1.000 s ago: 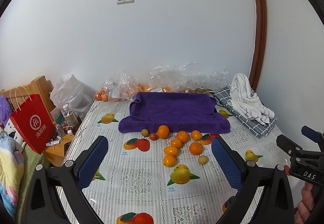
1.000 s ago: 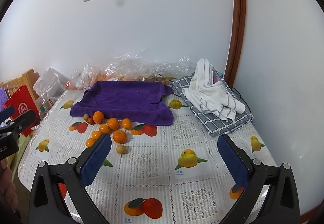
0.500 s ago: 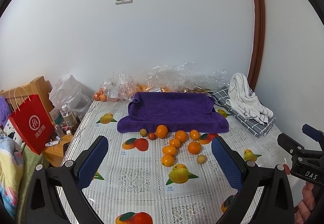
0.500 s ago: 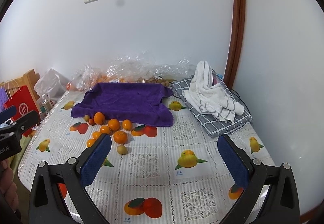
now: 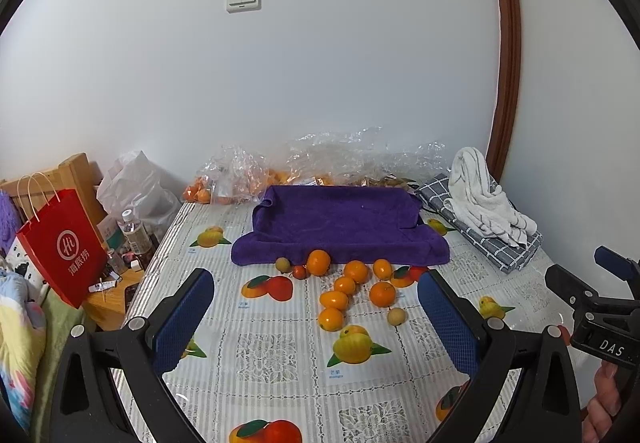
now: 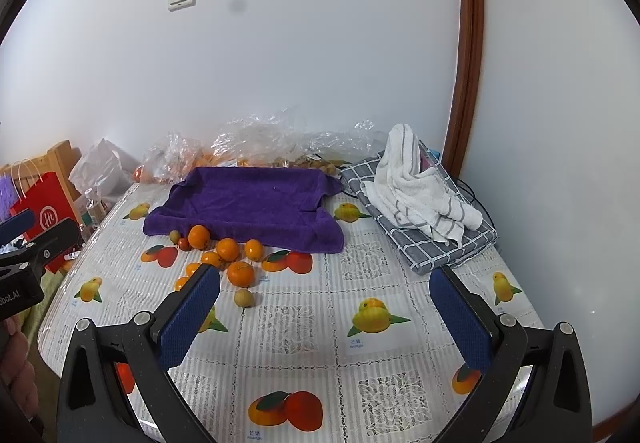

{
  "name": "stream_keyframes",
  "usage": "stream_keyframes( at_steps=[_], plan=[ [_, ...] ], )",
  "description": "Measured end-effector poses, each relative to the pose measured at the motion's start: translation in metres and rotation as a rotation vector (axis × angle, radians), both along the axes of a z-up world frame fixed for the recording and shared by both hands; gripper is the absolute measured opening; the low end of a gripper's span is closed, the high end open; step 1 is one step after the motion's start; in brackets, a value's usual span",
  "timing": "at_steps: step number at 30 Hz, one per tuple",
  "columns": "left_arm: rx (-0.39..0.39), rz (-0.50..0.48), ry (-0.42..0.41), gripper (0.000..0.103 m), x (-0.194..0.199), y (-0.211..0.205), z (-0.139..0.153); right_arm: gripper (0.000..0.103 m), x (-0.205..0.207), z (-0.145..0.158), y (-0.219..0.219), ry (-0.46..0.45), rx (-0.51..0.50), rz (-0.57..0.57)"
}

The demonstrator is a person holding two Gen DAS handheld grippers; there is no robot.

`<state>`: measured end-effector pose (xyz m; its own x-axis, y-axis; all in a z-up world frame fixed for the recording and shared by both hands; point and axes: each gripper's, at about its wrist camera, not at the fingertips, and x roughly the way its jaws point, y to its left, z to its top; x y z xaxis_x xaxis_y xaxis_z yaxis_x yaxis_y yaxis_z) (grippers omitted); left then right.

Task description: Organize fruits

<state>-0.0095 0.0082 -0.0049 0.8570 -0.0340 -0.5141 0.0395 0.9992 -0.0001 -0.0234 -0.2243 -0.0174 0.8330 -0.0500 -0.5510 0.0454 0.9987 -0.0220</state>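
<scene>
1. Left gripper: jaws spread wide, nothing held, above the fruit-print tablecloth.
2. Right gripper: jaws likewise wide apart and empty.
3. Oranges: loose cluster on the tablecloth, ahead between the left gripper's fingers; ahead-left of the right gripper, its left pad overlapping some.
4. Purple towel: beyond the cluster, front edge touching the farthest fruit.
5. Two small tan fruits: among the oranges.
</scene>
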Motion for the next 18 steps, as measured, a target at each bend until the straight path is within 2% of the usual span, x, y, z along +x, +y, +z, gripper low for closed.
stream_keyframes(
  at_steps=[18],
  plan=[
    [-0.019,-0.005,-0.002,0.103,-0.002,0.005,0.002,0.103,-0.003,0.0,0.011,-0.011,-0.017,0.019]
  ],
)
